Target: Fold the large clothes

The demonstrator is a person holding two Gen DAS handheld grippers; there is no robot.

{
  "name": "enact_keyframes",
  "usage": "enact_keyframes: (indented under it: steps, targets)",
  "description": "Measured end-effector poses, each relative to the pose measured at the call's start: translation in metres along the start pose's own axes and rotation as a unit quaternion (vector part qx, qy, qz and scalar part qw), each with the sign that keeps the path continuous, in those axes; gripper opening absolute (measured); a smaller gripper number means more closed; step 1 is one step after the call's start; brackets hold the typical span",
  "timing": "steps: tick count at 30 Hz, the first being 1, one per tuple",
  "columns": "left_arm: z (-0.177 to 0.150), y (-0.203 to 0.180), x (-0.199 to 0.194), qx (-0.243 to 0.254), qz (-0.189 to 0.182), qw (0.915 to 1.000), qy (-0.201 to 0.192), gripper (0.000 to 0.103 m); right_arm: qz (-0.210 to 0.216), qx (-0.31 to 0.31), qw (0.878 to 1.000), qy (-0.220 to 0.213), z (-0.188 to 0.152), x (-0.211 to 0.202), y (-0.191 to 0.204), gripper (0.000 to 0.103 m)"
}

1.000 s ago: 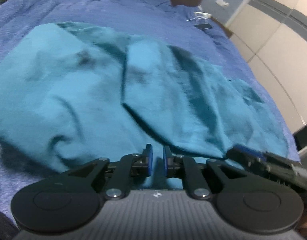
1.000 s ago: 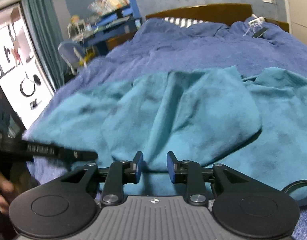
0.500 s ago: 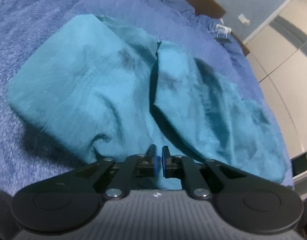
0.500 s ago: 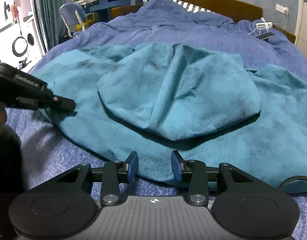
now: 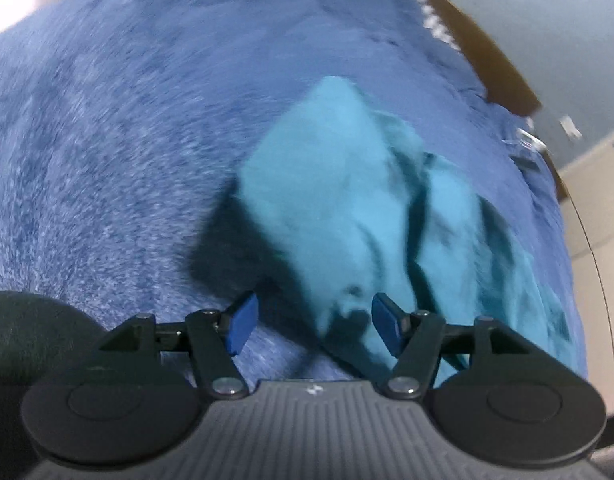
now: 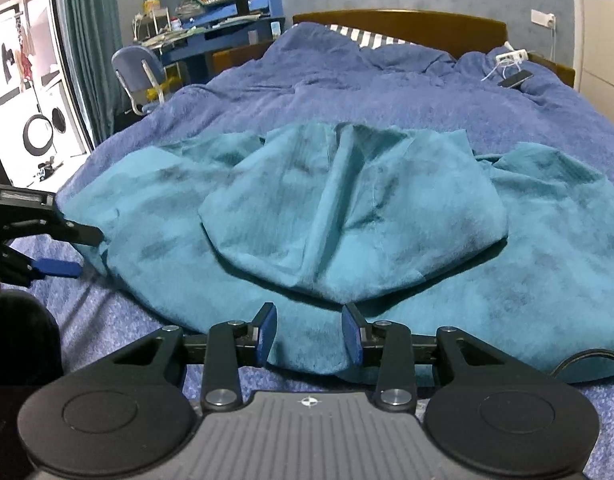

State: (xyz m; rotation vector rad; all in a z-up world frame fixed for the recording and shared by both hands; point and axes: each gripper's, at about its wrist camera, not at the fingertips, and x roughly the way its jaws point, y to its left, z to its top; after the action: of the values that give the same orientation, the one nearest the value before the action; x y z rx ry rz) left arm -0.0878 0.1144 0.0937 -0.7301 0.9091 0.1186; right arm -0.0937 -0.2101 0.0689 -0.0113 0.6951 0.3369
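Note:
A large teal garment (image 6: 347,224) lies rumpled on the blue bed cover (image 6: 387,92), with one part folded over the middle. It also shows blurred in the left wrist view (image 5: 347,208). My left gripper (image 5: 315,326) is open and empty at the garment's near left corner; it also shows at the left edge of the right wrist view (image 6: 67,252). My right gripper (image 6: 309,334) is open and empty, just above the garment's near edge.
The wooden headboard (image 6: 407,24) is at the far end. A phone (image 6: 515,78) and a white charger (image 6: 511,56) lie on the far right of the bed. A desk (image 6: 223,36) and chair (image 6: 139,72) stand at the left. A wardrobe wall (image 5: 595,208) is on the right.
My left gripper has opened wide, let go of the garment and swung left over the bed cover. My right gripper has opened a little more and pulled back slightly.

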Motion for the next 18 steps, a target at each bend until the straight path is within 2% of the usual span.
enact_keyframes:
  steps: [2, 4, 5, 9, 14, 16, 18]
  targets:
    - [0.009, 0.013, 0.006, -0.030, -0.003, 0.9995, -0.006, 0.061, 0.006, 0.002, 1.000, -0.004, 0.000, -0.001, 0.001, 0.039]
    - [0.018, 0.027, 0.009, -0.062, -0.029, 0.9975, -0.016, 0.040, 0.005, -0.004, 1.000, 0.003, -0.001, 0.002, 0.002, 0.039]
    - [0.022, 0.031, 0.009, -0.071, -0.041, 0.9964, -0.018, 0.021, 0.001, -0.009, 1.000, 0.015, -0.003, 0.006, 0.003, 0.039]
    - [0.034, 0.035, 0.004, -0.067, -0.048, 0.9963, -0.026, 0.019, -0.011, -0.020, 0.999, 0.045, -0.008, 0.019, 0.005, 0.038]
    - [0.035, 0.045, 0.004, -0.098, -0.058, 0.9933, -0.021, 0.019, -0.011, -0.018, 0.998, 0.051, -0.010, 0.020, 0.004, 0.038]
    - [0.028, 0.042, 0.002, -0.111, -0.061, 0.9917, -0.019, 0.023, -0.010, -0.011, 0.999, 0.046, -0.010, 0.018, 0.003, 0.039]
    - [0.021, 0.042, 0.002, -0.114, -0.071, 0.9910, 0.001, 0.042, 0.000, 0.003, 1.000, 0.031, -0.006, 0.012, 0.001, 0.039]
